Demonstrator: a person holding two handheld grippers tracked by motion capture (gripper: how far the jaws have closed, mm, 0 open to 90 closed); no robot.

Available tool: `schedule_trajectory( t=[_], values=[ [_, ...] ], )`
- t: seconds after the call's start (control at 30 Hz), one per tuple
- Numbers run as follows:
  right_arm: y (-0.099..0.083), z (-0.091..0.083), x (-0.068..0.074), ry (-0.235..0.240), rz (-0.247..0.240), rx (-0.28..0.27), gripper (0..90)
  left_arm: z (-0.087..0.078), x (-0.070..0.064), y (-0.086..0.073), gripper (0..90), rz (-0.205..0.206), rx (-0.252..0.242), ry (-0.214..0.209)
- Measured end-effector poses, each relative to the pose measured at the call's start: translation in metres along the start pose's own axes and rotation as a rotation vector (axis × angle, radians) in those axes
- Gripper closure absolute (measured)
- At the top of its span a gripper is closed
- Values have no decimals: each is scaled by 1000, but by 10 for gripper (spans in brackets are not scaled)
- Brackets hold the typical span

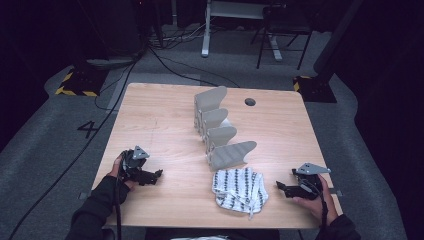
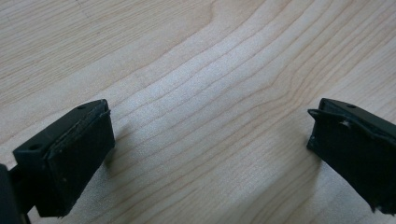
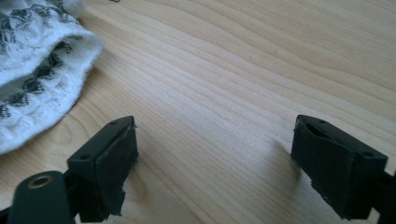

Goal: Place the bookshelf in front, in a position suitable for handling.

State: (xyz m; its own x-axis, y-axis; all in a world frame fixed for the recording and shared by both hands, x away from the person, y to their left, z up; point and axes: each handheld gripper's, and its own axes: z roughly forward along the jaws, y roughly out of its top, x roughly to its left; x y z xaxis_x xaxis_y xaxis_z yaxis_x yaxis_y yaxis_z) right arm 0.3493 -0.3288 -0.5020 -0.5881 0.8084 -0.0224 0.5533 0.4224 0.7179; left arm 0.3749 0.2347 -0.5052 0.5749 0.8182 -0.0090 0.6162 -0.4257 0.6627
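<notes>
Darkness swallows everything beyond the table (image 1: 165, 125), so the room's far side is only vague chair legs and cables on grey floor. The person is cut off at the bottom edge of the high view; just dark sleeves and hands come into sight. In that view the grippers themselves are small black lumps, and their jaws are hard to read there.

The gripper views settle it. The left gripper (image 2: 210, 140) has its jaws spread wide with nothing between them but bare wood grain, low over the tabletop. The right gripper (image 3: 215, 149) is likewise wide apart and holding nothing, also close above the wood.

The cloth (image 1: 240, 187) lies crumpled on the near part of the table, between the two grippers but nearer the right one, just in front of the grey rack (image 1: 220, 132). It is white with rows of small dark marks, bunched into loose folds, one corner trailing toward the table's near edge. In the right gripper view its edge (image 3: 42, 79) shows at upper left, a soft, knobbly weave, cut off by the frame and apart from the jaws.

The rack stands upright mid-table, four curved fins in a row; a dark round hole (image 1: 250, 102) sits in the tabletop beyond it.
</notes>
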Motion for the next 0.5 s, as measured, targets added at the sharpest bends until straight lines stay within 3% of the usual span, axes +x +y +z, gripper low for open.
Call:
schedule_trajectory(
  t=[0.13,0.3,0.43,0.5],
  values=[
    [1,-2,1,-8,-8,-7,211,0,1,0,0,9,-1,-5],
    [7,-15,6,36,-6,-80,298,-1,1,0,3,12,3,-11],
    [18,-24,23,67,-70,-126,349,-4,0,-4,26,46,-9,-27],
    [22,-27,32,93,-89,-142,380,-5,-1,-5,46,43,-10,-36]
  ],
)
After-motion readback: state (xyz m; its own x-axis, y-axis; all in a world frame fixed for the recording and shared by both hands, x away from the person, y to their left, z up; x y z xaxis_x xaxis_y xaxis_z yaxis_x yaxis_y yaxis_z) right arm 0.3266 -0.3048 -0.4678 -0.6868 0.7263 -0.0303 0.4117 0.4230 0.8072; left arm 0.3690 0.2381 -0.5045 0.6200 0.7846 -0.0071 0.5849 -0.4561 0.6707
